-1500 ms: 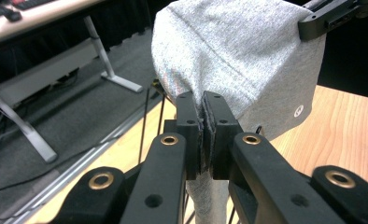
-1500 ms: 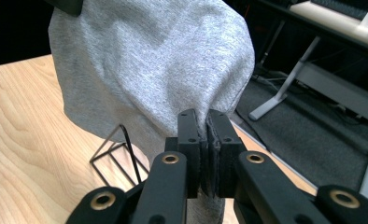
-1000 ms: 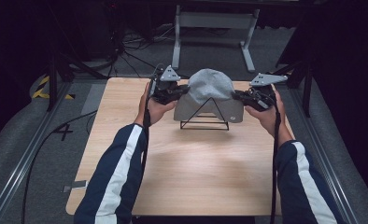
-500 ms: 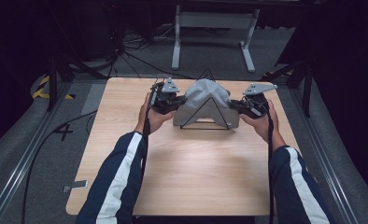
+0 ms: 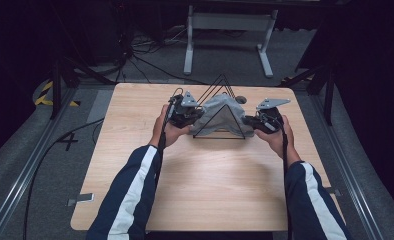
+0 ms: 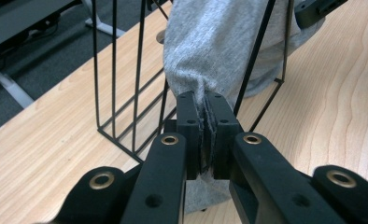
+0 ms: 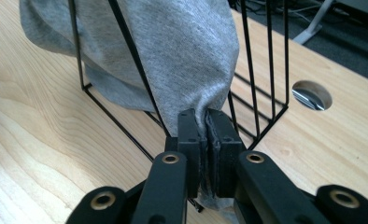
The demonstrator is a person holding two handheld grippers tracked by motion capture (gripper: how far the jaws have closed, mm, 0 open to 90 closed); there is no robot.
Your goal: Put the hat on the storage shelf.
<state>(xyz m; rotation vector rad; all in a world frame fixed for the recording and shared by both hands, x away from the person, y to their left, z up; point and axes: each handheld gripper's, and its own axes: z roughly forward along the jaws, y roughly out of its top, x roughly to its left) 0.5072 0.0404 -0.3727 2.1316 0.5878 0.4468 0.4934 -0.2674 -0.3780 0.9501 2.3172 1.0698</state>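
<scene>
The soft grey knitted cloth (image 5: pixel 216 111) lay stretched crosswise over the black triangular wire rack (image 5: pixel 219 116) on the table (image 5: pixel 195 190). The left hand-held gripper (image 5: pixel 192 116) and the right hand-held gripper (image 5: pixel 249 121) each pinched one end tightly, equally near.

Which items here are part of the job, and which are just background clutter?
In use:
grey cloth, pinched at both ends
black wire rack
left gripper
right gripper

Lying about:
white stand on the floor
floor cables
table's cable hole

A dim lab: wooden table (image 5: pixel 205 190), floor cables (image 5: pixel 135 55), metal stand (image 5: pixel 230 22).
</scene>
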